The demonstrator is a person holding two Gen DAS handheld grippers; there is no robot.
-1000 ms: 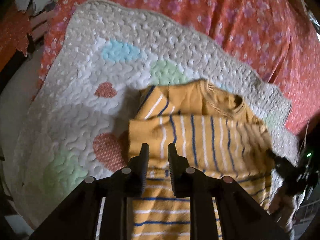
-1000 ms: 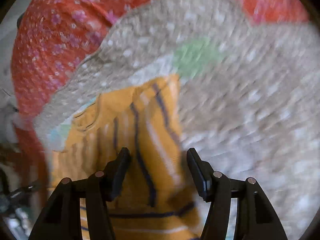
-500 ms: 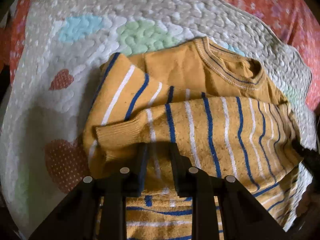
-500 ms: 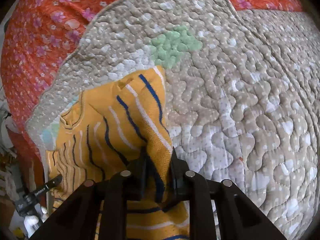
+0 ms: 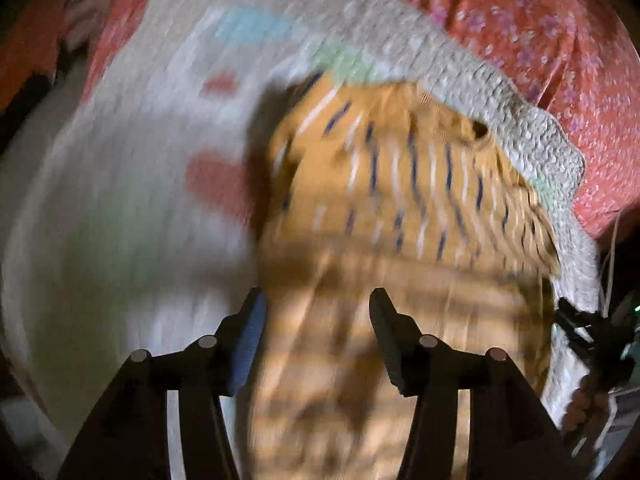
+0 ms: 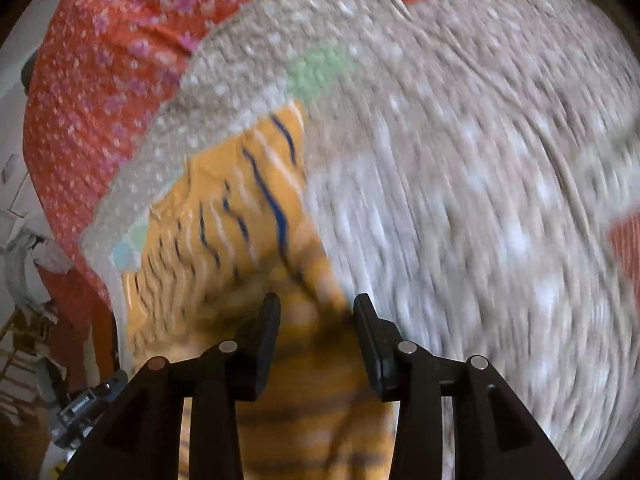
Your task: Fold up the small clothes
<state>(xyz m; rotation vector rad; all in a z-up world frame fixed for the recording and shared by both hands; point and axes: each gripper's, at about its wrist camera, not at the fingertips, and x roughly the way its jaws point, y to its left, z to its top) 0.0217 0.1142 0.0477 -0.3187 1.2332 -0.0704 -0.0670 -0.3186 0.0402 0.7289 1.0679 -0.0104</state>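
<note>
Mustard knit with blue and white stripes is filling the middle of the left wrist view: the sweater (image 5: 404, 200) is lying on a quilt (image 5: 120, 208) with pastel patches, which itself is lying over a red flowered bedspread (image 5: 532, 28). The left gripper (image 5: 316, 304) is hanging just above the near part of the garment with its fingers spread wide and nothing between them. Far half of the sweater is showing stripes running away from the camera, near half stripes running across, so one layer appears to be lying doubled over the other; blur is hiding the exact fold edge. The neck opening is sitting at the far right, close to the quilt's scalloped border. In the right wrist view the right gripper (image 6: 316, 304) is also standing parted and empty, over the sweater's (image 6: 224, 220) edge where it is meeting bare quilt (image 6: 460, 200); the bedspread (image 6: 104, 60) is showing beyond. Judging by the shape, the fold is partway along. To do this step well: be taking each pinch at a corner or hem, not mid-panel; be catching both layers together; be keeping the two grippers level while carrying the edge over, so the fold line is staying straight; be lowering before letting go, since loose knit is sagging and bunching easily.
</note>
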